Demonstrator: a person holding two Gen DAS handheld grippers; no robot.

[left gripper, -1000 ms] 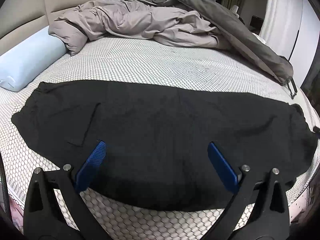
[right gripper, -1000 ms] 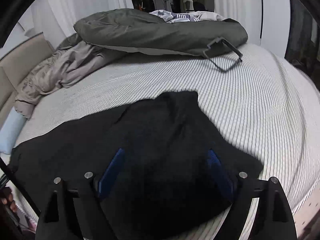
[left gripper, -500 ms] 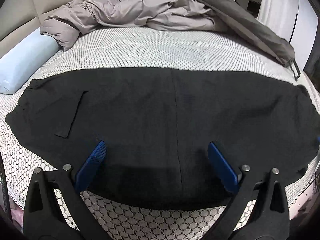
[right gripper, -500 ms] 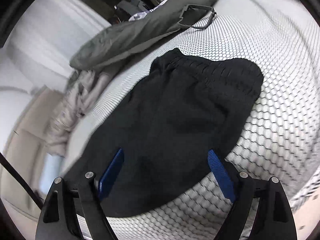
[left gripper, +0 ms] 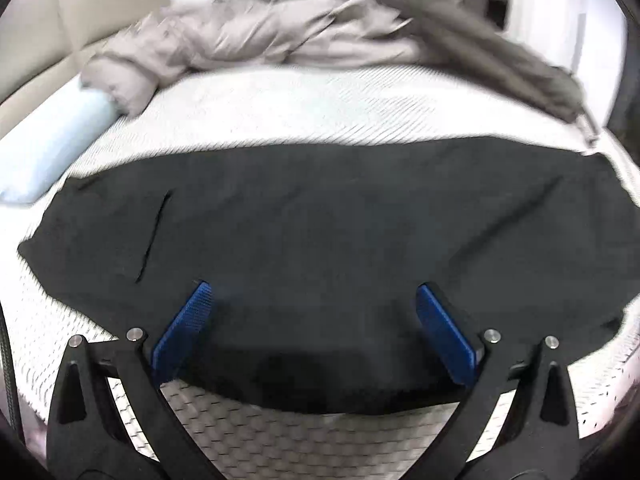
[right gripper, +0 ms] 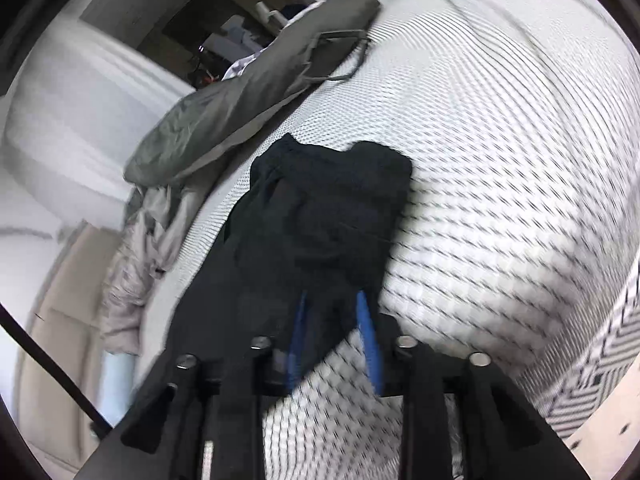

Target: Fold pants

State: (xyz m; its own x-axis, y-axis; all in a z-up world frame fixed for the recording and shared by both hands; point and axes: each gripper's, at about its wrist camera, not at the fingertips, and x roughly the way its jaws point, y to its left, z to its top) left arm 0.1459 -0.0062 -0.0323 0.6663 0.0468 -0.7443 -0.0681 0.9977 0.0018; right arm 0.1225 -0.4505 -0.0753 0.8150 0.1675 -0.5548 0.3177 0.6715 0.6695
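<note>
A: Where are the black pants (left gripper: pixel 320 232)?
B: Spread flat across the honeycomb-patterned mattress (left gripper: pixel 280 108), nearer than the grey duvet (left gripper: pixel 248 36) heaped at its far side. The left gripper (left gripper: pixel 316 312) hangs over their near edge, blue pads spread wide, nothing between them.
A: And the right wrist view?
B: It alone shows one end of the pants (right gripper: pixel 332 208) bunched and lifted off the mattress (right gripper: pixel 500 160). The right gripper (right gripper: pixel 332 320) is closing, fabric between its narrowed pads. The pale blue pillow (left gripper: pixel 48 148) beside the pants shows clearly only from the left.
</note>
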